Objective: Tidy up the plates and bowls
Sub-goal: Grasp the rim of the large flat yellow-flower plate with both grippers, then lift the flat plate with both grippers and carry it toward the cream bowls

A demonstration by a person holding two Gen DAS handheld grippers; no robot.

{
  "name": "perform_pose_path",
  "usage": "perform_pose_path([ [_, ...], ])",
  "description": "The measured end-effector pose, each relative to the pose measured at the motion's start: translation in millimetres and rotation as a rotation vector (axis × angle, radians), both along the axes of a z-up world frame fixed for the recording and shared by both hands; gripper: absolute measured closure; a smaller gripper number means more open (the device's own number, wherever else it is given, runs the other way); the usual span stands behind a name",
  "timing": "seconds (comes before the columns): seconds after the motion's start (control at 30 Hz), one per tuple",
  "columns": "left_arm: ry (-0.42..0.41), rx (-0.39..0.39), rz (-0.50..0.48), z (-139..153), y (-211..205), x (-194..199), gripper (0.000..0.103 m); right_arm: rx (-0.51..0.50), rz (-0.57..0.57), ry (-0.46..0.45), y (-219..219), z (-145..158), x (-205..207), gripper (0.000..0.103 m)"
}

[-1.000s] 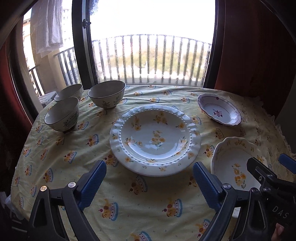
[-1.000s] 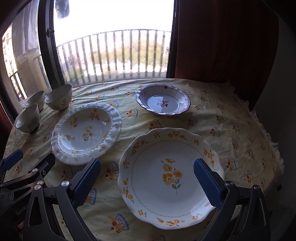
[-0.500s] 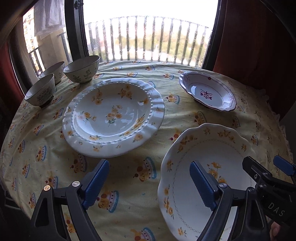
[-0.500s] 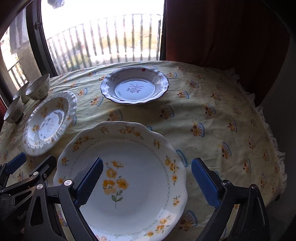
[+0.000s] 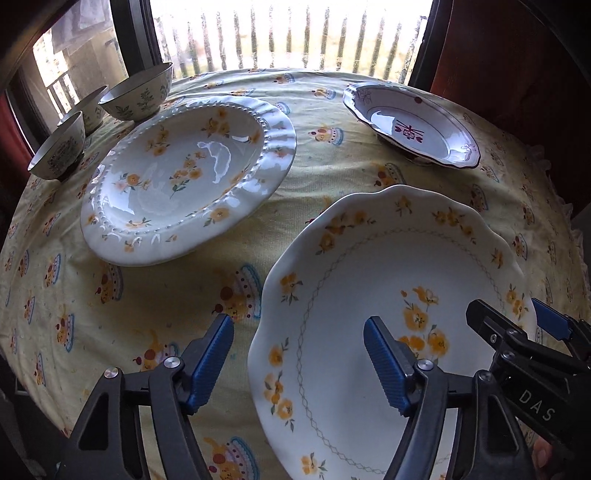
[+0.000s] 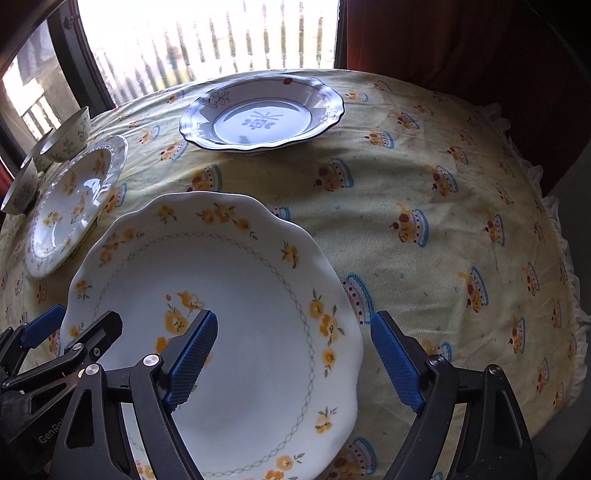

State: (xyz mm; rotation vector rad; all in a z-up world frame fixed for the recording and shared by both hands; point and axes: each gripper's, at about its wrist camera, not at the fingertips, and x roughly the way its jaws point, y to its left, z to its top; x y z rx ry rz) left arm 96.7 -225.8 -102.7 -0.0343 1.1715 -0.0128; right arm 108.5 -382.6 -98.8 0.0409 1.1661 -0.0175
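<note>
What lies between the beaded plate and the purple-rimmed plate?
Only bare tablecloth separates the beaded plate from the purple-rimmed plate; the left wrist view shows it best.

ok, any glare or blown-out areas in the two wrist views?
Left wrist: window blown out to white, glare patches on the ribbed plate, strong fisheye bend at the table edge. Right wrist: window also clipped, a smaller sheen on the purple plate; the near plate is evenly lit.

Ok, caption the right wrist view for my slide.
Right claw closing astride the rim of a white scalloped plate with yellow flowers; a purple-trimmed dish waits beyond.
</note>
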Motion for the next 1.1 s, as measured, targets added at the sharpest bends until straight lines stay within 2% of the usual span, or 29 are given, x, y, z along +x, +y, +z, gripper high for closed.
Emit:
perform_pose_path([
  [0.07,0.018,0.006,-0.008,-2.8,-3.1,1.1,0.037,0.014,0.005,0.02,-1.1,-4.6,2.0,0.02],
  [0.4,0.036,0.016,0.013,-4.0,-8.7,4.4,0.036,0.07,0.022,0.055,-3.3,-14.4,8.6,0.028],
  [0.63,0.059,0.011,0.03,-3.4,-5.9,7.3,0.038,0.083,-0.025,0.085,-2.3,-14.5,11.5,0.029],
  [0.83,0.047,0.038,0.039,3.1,2.2,-0.2,0.038,0.067,0.0,0.039,9.0,-0.9,1.4,0.029],
  [1.1,0.008,0.009,-0.043,16.2,17.2,-10.6,0.038,0.056,-0.066,0.017,19.2,12.7,-13.8,0.029],
])
